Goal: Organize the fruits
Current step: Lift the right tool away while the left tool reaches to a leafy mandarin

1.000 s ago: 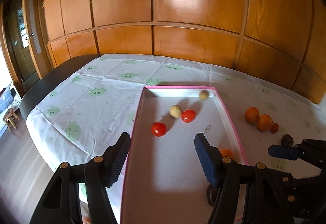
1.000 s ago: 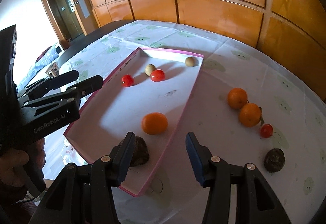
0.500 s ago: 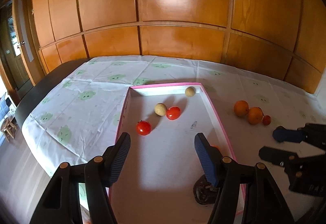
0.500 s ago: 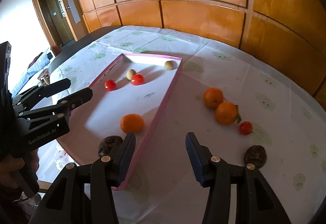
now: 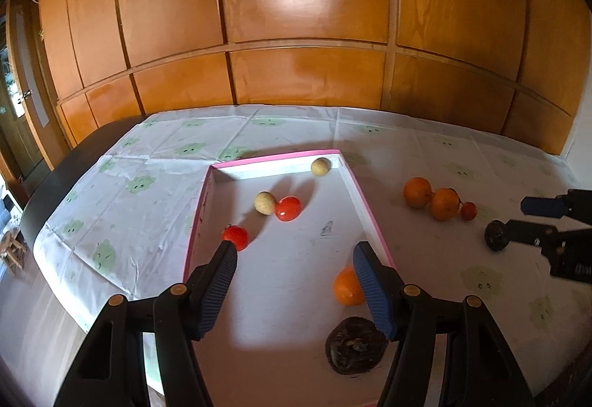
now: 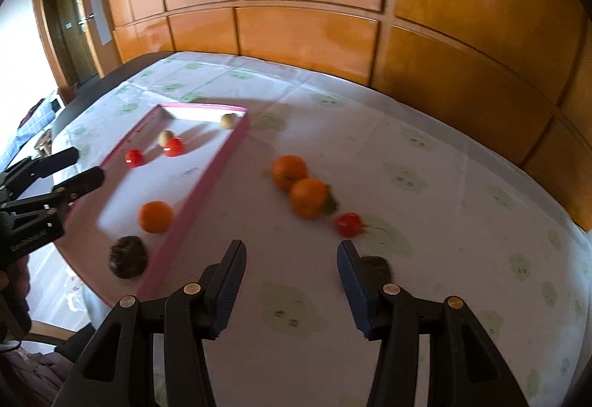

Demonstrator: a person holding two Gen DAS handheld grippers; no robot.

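Left wrist view: the left claw [image 5: 292, 255] is released, its two black fingers with ribbed blue pads [image 5: 372, 290] wide apart and holding nothing, above a shallow rectangular tray [image 5: 366, 201] with thin pink walls and a smooth white floor. Inside the tray lie six fruits: two glossy red tomatoes [image 5: 288, 208], two small round beige fruits [image 5: 265, 202], one matte orange [image 5: 346, 286] partly behind the right pad, and one dark wrinkled fruit [image 5: 353, 346] near the front edge. The desk [image 5: 122, 207] wears a white creased cloth printed with pale green faces. Behind it stands a wall of shiny wooden panels [image 5: 303, 37].

In the right wrist view, which is a little blurred, the right claw [image 6: 290, 259] is also released and empty, over the cloth beside the tray. Outside the tray rest two round oranges [image 6: 309, 198] touching each other, one small red tomato [image 6: 348, 224] just beside them, and one dark fruit [image 6: 375, 266] partly hidden behind the right pad.
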